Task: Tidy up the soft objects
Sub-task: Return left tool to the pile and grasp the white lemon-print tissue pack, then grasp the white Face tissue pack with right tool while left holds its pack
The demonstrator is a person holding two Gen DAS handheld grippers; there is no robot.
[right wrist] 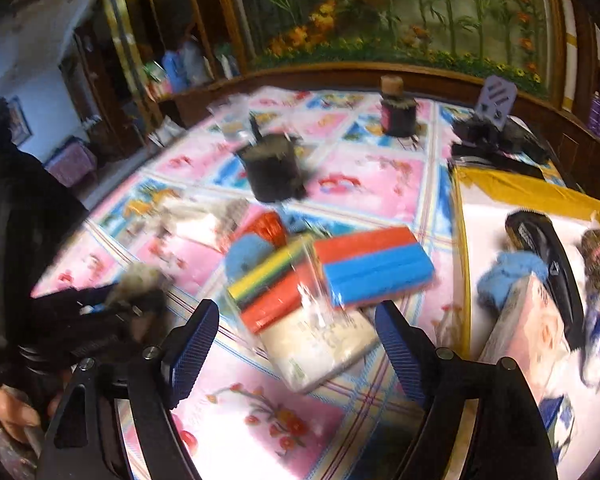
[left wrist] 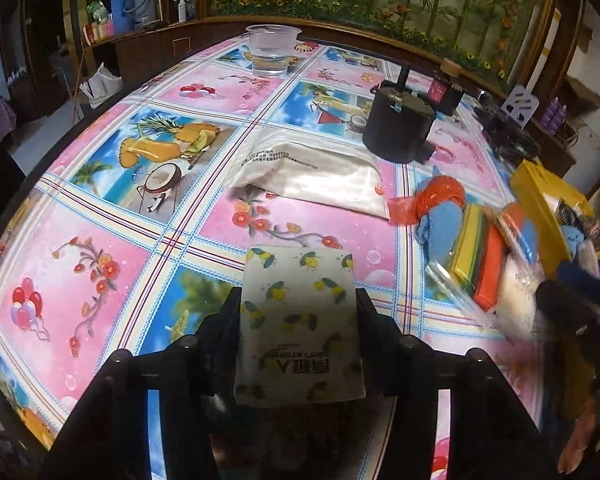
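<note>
My left gripper (left wrist: 298, 300) is shut on a white tissue pack with a lemon print (left wrist: 298, 320), held above the table. A large white plastic pack (left wrist: 312, 168) lies further back. My right gripper (right wrist: 296, 320) is open and empty, just above a clear bag of coloured sponges and cloths (right wrist: 300, 292), also seen in the left wrist view (left wrist: 484, 260). A red and blue sponge block (right wrist: 374, 266) lies beside it. A yellow-rimmed box (right wrist: 464, 240) at the right holds a blue cloth (right wrist: 508, 276), a black brush (right wrist: 548, 264) and several other soft items.
A flowered tablecloth (left wrist: 100, 240) covers the table. A clear plastic cup with water (left wrist: 270, 50) stands at the far side. A black round container (left wrist: 396, 120) and a dark jar (right wrist: 396, 112) stand behind the packs. An orange net ball (left wrist: 440, 196) lies beside a blue cloth.
</note>
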